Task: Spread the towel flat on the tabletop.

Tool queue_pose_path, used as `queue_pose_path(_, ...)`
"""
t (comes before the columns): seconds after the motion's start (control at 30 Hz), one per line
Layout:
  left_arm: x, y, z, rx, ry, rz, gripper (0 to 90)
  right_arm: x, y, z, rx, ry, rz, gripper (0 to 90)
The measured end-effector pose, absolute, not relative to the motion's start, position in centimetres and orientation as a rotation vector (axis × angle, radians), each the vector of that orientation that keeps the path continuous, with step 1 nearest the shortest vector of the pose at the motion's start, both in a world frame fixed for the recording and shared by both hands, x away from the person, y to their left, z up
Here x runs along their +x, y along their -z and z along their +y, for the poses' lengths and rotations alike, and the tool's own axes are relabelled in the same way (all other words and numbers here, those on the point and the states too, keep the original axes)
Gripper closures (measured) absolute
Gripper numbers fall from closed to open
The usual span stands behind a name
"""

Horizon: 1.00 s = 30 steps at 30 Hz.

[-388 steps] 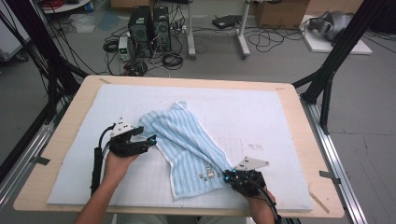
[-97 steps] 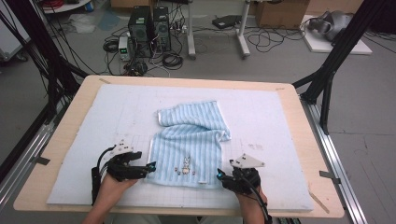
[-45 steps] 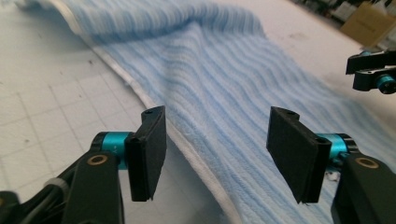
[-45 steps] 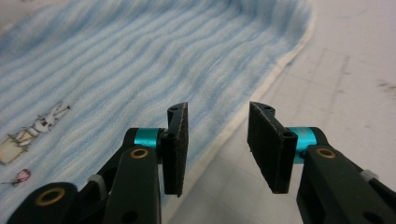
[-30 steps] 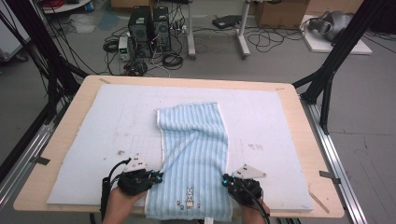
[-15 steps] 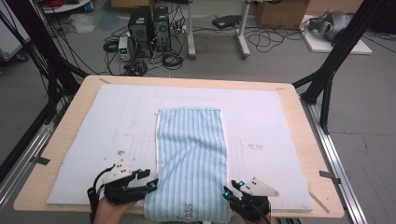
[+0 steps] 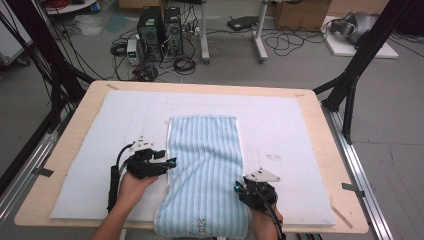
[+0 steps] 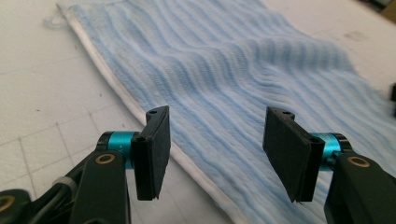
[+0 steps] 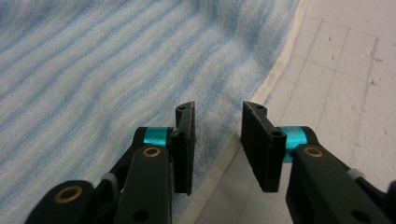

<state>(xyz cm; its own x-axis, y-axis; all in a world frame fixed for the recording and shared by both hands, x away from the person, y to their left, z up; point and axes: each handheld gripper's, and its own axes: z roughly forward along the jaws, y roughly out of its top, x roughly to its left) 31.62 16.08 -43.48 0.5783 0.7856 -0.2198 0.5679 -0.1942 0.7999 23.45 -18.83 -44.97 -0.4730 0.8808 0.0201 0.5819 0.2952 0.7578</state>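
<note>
- White padded matting (image 7: 300,130) covers the wooden table, cables and computer towers on the floor behind.
- Left gripper (image 7: 170,162) hovers at the towel's left hem, jaws spread, having just been opening, nothing between them.
- Right gripper (image 7: 239,189) sits at the right hem, jaws apart but just narrowing, empty.
- Striped blue towel (image 7: 205,165) lies flat between both, long axis running away from the person, near end overhanging the table edge.

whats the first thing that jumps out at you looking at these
A blue-and-white striped towel lies spread flat down the middle of the white mat on the wooden table, its near end draped over the table's front edge. At its long edges sit the two hand-held tools, the left tool at its left edge and the right tool at its right. Both have their jaws apart with nothing clamped, the left's just opening, the right's closing.
</note>
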Motion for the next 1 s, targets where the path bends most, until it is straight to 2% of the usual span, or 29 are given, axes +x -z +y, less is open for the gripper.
queue_pose_path(0.1,32.2,44.1,15.0,2.02,-0.323,1.105,45.8,23.3,45.0,-19.4,1.304,-1.032,2.178,85.6)
queue_pose_path(0.17,31.8,44.4,14.1,2.103,-0.453,1.046,57.1,23.2,44.9,-19.5,1.283,-1.007,2.17,86.3)
queue_pose_path(0.2,31.7,44.4,14.0,2.097,-0.446,1.034,64.1,23.2,45.0,-19.7,1.292,-1.029,2.169,86.2)
queue_pose_path(0.23,31.6,44.4,14.0,2.096,-0.444,1.036,76.9,23.2,45.0,-19.8,1.3,-1.033,2.167,86.2)
queue_pose_path(0.27,31.6,44.4,14.0,2.103,-0.453,1.034,85.6,23.1,45.0,-19.8,1.298,-1.031,2.167,86.3)
queue_pose_path(0.43,30.9,44.2,14.7,2.097,-0.489,1.065,86.0,22.3,44.8,-20.2,1.266,-1.01,2.195,86.6)
queue_pose_path(0.47,30.8,44.2,15.0,2.077,-0.489,1.068,82.4,22.1,44.8,-20.3,1.264,-1.02,2.206,86.2)
queue_pose_path(0.5,30.7,44.3,15.2,2.044,-0.49,1.076,69.4,21.9,44.7,-20.4,1.26,-1.029,2.219,82.7)
queue_pose_path(0.53,30.8,44.2,15.3,2.02,-0.491,1.092,53.1,21.7,44.5,-20.5,1.251,-1.031,2.206,75.2)
queue_pose_path(0.6,30.8,43.9,15.7,1.956,-0.473,1.07,48.7,21.7,44.1,-20.8,1.251,-1.082,2.16,63.7)
queue_pose_path(0.73,31.1,43.1,16.1,1.855,-0.458,0.984,41.9,23.2,43.4,-21.6,1.287,-1.114,2.081,48.2)
queue_pose_path(0.8,31.7,42.8,16.4,1.796,-0.449,0.952,30.8,24.2,43.0,-21.9,1.308,-1.131,2.057,37.5)
queue_pose_path(0.87,32.5,42.2,16.6,1.764,-0.45,0.919,17.4,25.3,42.5,-22.3,1.293,-1.175,2.031,31.7)
queue_pose_path(1.0,34.4,40.6,17.2,1.699,-0.416,0.889,16.1,27.7,41.7,-22.6,1.277,-1.202,2.03,24.4)
